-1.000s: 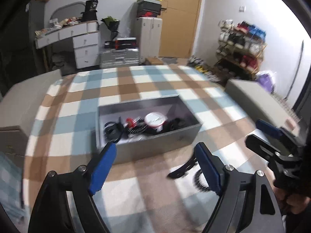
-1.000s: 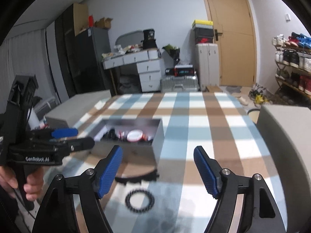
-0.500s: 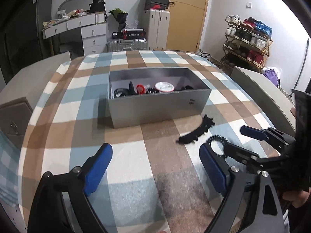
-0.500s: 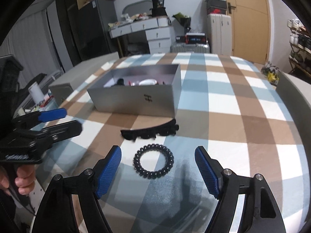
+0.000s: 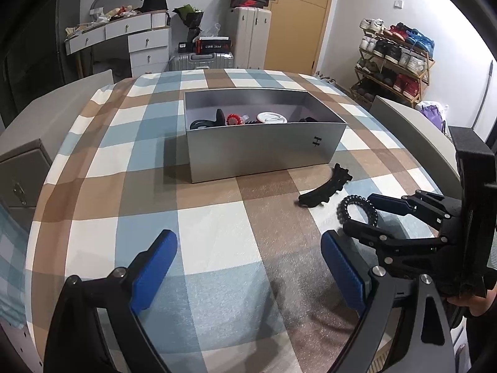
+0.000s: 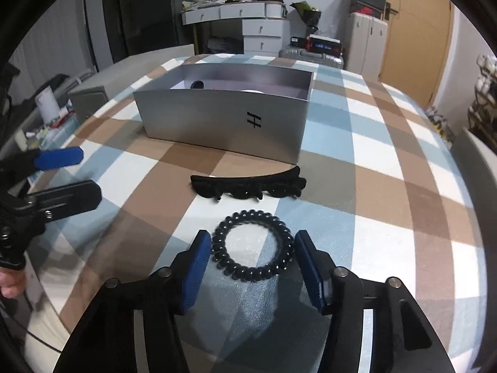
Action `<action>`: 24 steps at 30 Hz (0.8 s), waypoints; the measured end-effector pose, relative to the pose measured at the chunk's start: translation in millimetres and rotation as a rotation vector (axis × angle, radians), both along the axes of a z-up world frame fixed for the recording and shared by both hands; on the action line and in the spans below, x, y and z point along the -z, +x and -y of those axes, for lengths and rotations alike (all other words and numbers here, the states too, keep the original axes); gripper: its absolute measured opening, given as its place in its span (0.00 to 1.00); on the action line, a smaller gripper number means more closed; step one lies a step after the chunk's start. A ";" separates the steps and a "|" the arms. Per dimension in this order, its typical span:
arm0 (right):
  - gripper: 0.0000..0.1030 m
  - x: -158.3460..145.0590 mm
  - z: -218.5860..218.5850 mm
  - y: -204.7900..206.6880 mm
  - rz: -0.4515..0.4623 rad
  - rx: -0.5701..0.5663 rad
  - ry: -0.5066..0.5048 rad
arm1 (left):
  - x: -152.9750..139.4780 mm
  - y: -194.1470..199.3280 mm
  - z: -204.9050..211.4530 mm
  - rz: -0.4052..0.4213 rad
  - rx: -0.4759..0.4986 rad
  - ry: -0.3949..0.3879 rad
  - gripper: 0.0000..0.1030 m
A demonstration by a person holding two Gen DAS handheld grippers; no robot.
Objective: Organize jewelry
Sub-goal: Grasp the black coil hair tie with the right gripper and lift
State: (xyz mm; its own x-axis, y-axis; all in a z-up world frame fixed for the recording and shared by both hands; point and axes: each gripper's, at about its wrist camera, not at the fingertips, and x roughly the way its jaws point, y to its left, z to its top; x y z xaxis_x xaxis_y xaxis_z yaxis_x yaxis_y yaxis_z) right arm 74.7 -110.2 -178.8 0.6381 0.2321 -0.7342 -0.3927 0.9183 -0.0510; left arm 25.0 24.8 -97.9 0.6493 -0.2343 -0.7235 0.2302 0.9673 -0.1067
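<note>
Right wrist view, near field: the right gripper (image 6: 250, 267) straddles the black spiral hair tie (image 6: 253, 250), which lies flat on the checked cloth of the desk (image 6: 388, 186). The blue fingers (image 6: 194, 272) stand one on either side of the ring, and the jaws are closing; the left pad sits at the ring's outer edge, the right pad just beside it, and no squeeze of the coil is visible, so the tie reads as bracketed, not yet clamped. Being a ring, it has no long axis; the line between the two pads runs across its full width.

Just beyond the hair tie lies the black hair clip (image 6: 248, 188), apart from it, with its long axis crosswise to the direction the right gripper points. Beyond the clip stands the open grey box (image 6: 223, 124), its long wall facing the hair tie and already holding several small items.

Left wrist view: the left gripper (image 5: 248, 272) is spread wide and empty over bare cloth, well to the left of the hair tie (image 5: 357, 211). The right hand is thus the nearer, and the coming move is judged to be its closing on the tie and lifting it over the clip toward the box.
</note>
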 end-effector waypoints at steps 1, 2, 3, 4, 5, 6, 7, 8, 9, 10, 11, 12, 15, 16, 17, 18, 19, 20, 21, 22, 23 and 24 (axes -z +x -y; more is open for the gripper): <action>0.46 -0.2 -0.9 -1.6 0.004 -0.008 -0.002 | 0.4 -0.2 -0.5 0.000 0.001 0.002 0.88; 0.44 -0.2 -1.5 -3.0 0.008 -0.013 -0.004 | 0.6 -0.3 -0.6 0.000 0.003 0.002 0.88; 0.40 -0.3 -2.3 -4.6 0.014 -0.019 -0.006 | 0.8 -0.2 -0.9 -0.001 0.005 0.000 0.88; 0.37 -0.2 -2.9 -5.6 0.019 -0.024 -0.009 | 1.1 -0.4 -0.9 -0.003 0.007 -0.002 0.88; 0.36 -0.4 -3.1 -6.0 0.021 -0.026 -0.009 | 1.6 0.1 -1.0 -0.007 0.008 -0.002 0.88; 0.33 -0.4 -3.0 -6.3 0.021 -0.029 -0.006 | 2.1 0.4 -0.8 -0.011 0.009 -0.003 0.88; 0.31 -0.4 -2.3 -6.3 0.020 -0.029 -0.002 | 2.4 0.1 -0.8 -0.013 0.012 -0.005 0.88; 0.31 -0.5 -0.7 -6.1 0.018 -0.025 0.008 | 2.5 0.0 -0.9 -0.013 0.013 -0.008 0.88; 0.29 -0.9 1.5 -6.2 0.015 -0.024 0.022 | 2.5 -0.2 -0.9 -0.015 0.013 -0.008 0.88; 0.28 -1.7 4.2 -6.3 0.013 -0.023 0.042 | 2.4 -0.7 -0.6 -0.016 0.014 -0.006 0.88; 0.27 -2.1 6.3 -6.4 0.011 -0.021 0.058 | 2.4 -0.5 -0.2 -0.016 0.014 -0.005 0.88; 0.25 -2.4 9.1 -6.3 0.004 -0.019 0.078 | 2.4 -0.3 -0.2 -0.017 0.013 -0.003 0.88; 0.24 -4.5 18.2 -8.3 0.000 -0.011 0.138 | 2.6 0.9 0.1 -0.023 0.013 -0.004 0.88; 0.23 -4.9 20.2 -8.4 -0.004 -0.009 0.155 | 3.2 1.7 0.6 -0.030 0.015 -0.003 0.88; 0.23 -5.4 23.4 -8.4 -0.010 -0.007 0.180 | 3.5 2.1 1.0 -0.034 0.018 -0.003 0.88; 0.23 -5.7 25.6 -8.5 -0.013 -0.005 0.197 | 3.7 2.1 1.0 -0.036 0.017 -0.006 0.88; 0.23 -6.0 27.7 -8.8 -0.015 -0.003 0.212 | 3.7 2.1 1.2 -0.037 0.018 -0.008 0.88; 0.23 -6.7 29.8 -9.6 -0.015 -0.003 0.229 | 3.9 2.3 2.0 -0.040 0.021 -0.006 0.88; 0.23 -7.5 31.7 -10.8 -0.012 -0.003 0.242 | 4.1 2.7 3.0 -0.041 0.022 -0.001 0.88; 0.23 -7.9 32.8 -11.5 -0.011 -0.003 0.251 | 4.1 3.1 3.9 -0.041 0.022 0.003 0.88; 0.23 -8.3 34.9 -12.2 -0.011 -0.002 0.264 | 3.8 3.7 4.4 -0.042 0.024 0.002 0.88; 0.23 -8.6 36.5 -13.1 -0.010 0.001 0.271 | 3.5 4.0 5.1 -0.042 0.024 0.001 0.88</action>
State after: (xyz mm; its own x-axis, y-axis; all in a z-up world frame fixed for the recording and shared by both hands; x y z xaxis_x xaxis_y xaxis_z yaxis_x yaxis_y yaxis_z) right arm 61.7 -146.7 -170.2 0.6316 0.4206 -0.6513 -0.3911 0.8982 0.2007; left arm 29.0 19.7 -101.4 0.6124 -0.2492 -0.7502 0.2491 0.9615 -0.1161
